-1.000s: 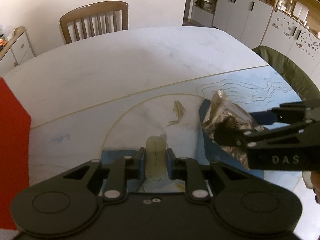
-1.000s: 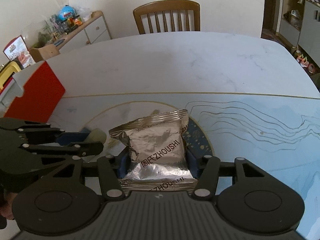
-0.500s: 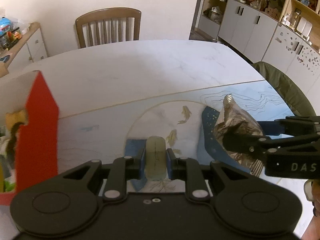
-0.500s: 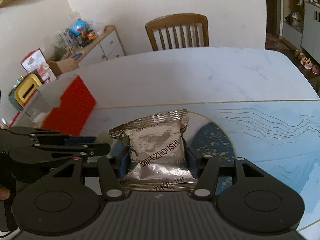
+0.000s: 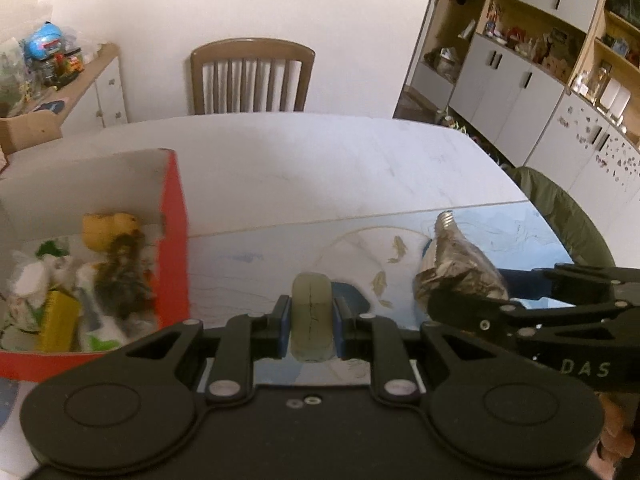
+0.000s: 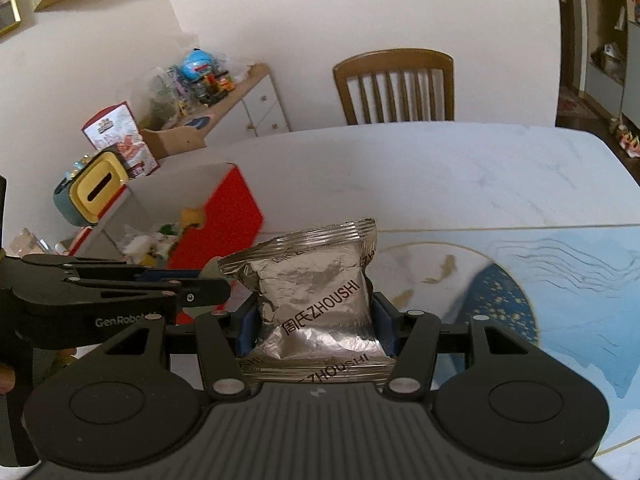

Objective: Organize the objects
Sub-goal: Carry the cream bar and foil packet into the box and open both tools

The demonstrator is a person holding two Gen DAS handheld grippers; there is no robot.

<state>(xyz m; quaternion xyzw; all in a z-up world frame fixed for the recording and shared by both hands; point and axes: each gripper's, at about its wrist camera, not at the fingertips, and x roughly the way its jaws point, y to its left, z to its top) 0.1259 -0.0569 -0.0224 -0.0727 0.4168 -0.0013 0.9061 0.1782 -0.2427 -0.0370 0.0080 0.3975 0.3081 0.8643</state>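
Right wrist: crinkled silver foil packet (image 6: 316, 300)

- Left gripper (image 5: 311, 322): black, with blue pads, clamped on a pale translucent olive piece (image 5: 311, 312).
- Right gripper (image 6: 316, 320): black, blue pads; its pouch (image 6: 316, 288) is crinkled silver foil with black lettering.
- Box (image 5: 174, 240) at 9 o'clock: red outside, white inside, with yellow, green and white contents.
- Table (image 6: 440, 176): white marble; its mat (image 6: 560, 272) is pale blue with dark wavy lines, golden fish and a navy gold-speckled patch.
- Chair (image 6: 394, 84) at 12 o'clock: brown wood.
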